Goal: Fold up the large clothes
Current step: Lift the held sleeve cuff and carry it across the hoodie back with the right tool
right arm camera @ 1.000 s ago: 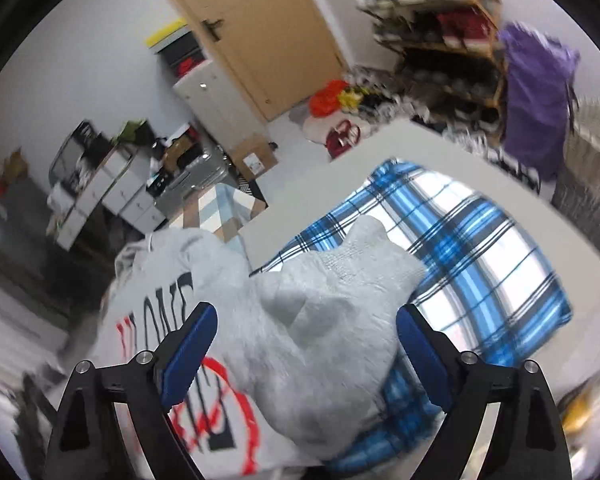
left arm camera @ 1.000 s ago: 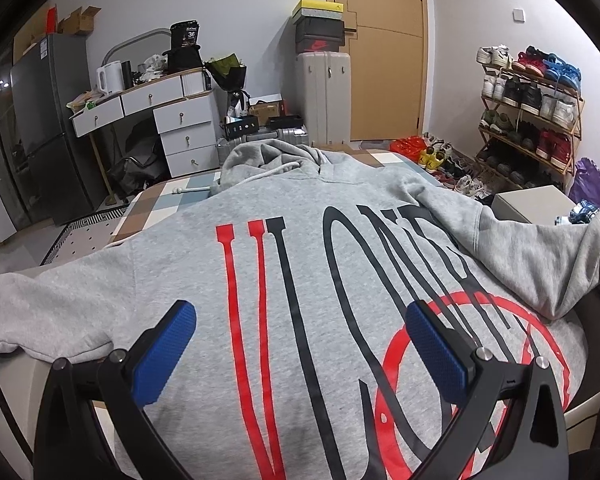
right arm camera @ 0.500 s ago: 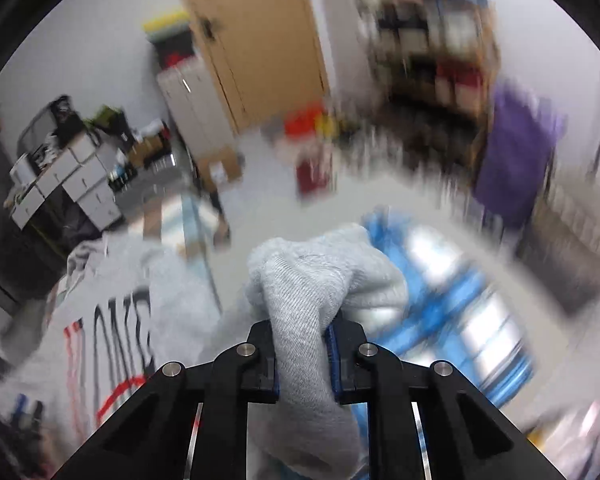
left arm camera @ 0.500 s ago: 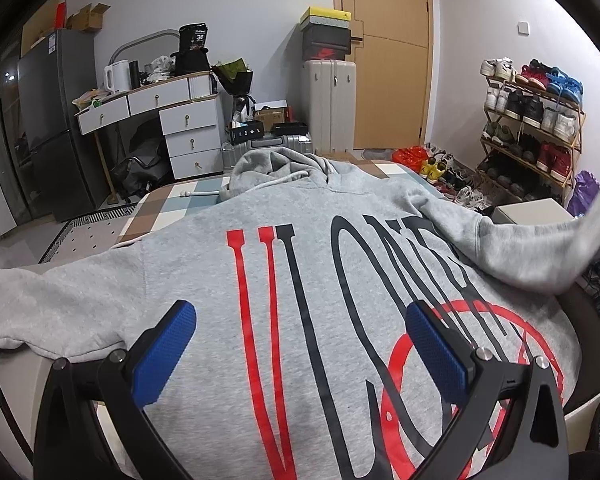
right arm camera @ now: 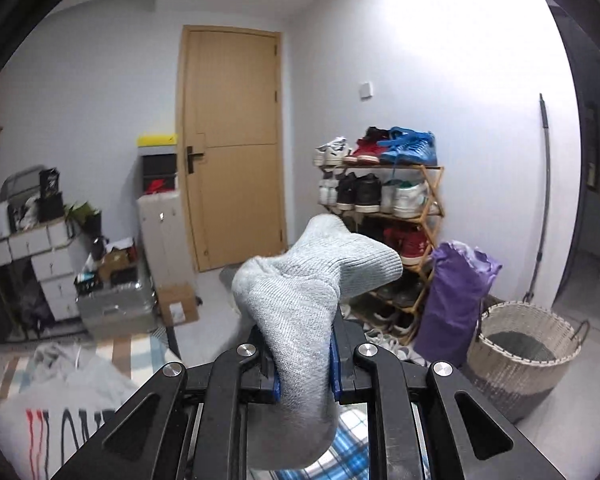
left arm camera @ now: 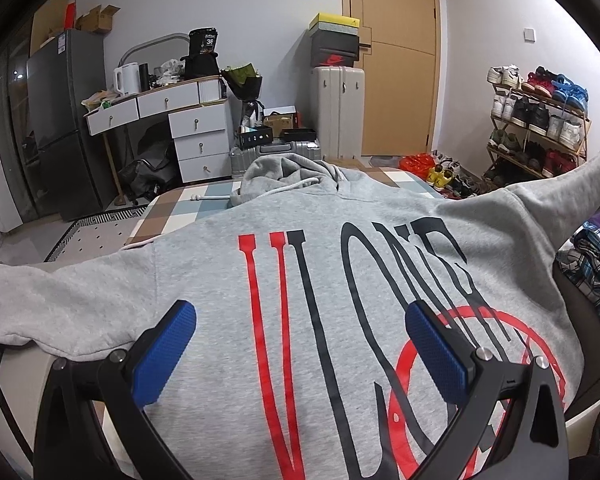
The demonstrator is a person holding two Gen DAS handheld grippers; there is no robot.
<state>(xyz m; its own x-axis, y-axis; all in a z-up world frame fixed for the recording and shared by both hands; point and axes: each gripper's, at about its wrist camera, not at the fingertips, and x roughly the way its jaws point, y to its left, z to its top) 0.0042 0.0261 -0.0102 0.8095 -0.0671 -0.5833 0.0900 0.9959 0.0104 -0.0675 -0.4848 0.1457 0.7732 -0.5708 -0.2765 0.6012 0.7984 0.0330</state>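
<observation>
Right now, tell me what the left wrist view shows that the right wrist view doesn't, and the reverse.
Only the left wrist view: the open left hand-held gripper over the hoodie's spread back print, and the fridge.
Only the right wrist view: the right hand-held gripper shut on the sleeve cuff, a wicker basket.
Both: hoodie, door, shoe rack, suitcase.

right gripper, jaws clamping grey sleeve cuff
</observation>
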